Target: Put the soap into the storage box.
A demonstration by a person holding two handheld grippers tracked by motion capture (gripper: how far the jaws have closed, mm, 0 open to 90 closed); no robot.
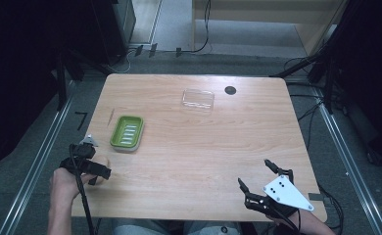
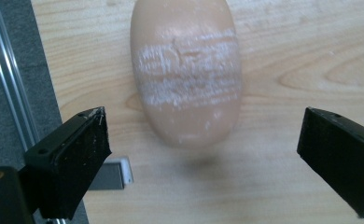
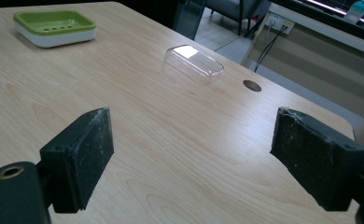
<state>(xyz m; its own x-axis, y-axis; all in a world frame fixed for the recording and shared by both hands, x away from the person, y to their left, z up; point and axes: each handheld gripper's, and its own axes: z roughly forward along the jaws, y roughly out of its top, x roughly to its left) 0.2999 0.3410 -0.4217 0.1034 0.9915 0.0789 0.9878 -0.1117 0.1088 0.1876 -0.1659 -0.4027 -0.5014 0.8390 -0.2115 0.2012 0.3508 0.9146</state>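
Scene: a pale wooden table (image 1: 194, 147) seen from above, with a person's forearms coming in from the near edge, one hand-held gripper in each hand.

Task's thing: a smooth, beige, oval bar of soap (image 2: 185, 70) with a whitish scuffed band across its middle. It lies flat on the bare wood near the table's near-left edge, and peeks out just beside the left gripper in the high view (image 1: 103, 161).

Left gripper (image 2: 203, 140): released, its two black jaws standing wide. The soap lies just ahead of them, in line with the gap, and neither pad touches it.

Right gripper (image 3: 192, 158): also released, jaws wide apart, nothing between them. It hangs over the near-right part of the table (image 1: 267, 183), well apart from the soap.

Soap dish: a green, rectangular, slotted plastic tray on a white base (image 1: 127, 132), empty, farther up the table on the left, near the soap but not touching it.

Lid: a clear plastic rectangular cover (image 1: 198, 99), lying by itself toward the far side, well apart from the dish.

Other: a small dark round hole (image 1: 230, 90) in the tabletop beside the lid.

Progress: this looks like an early stage. The soap is not gripped, the dish holds nothing and the cover is off. Likely left to do: grasp the soap, set it in the dish, and perhaps fit the cover.
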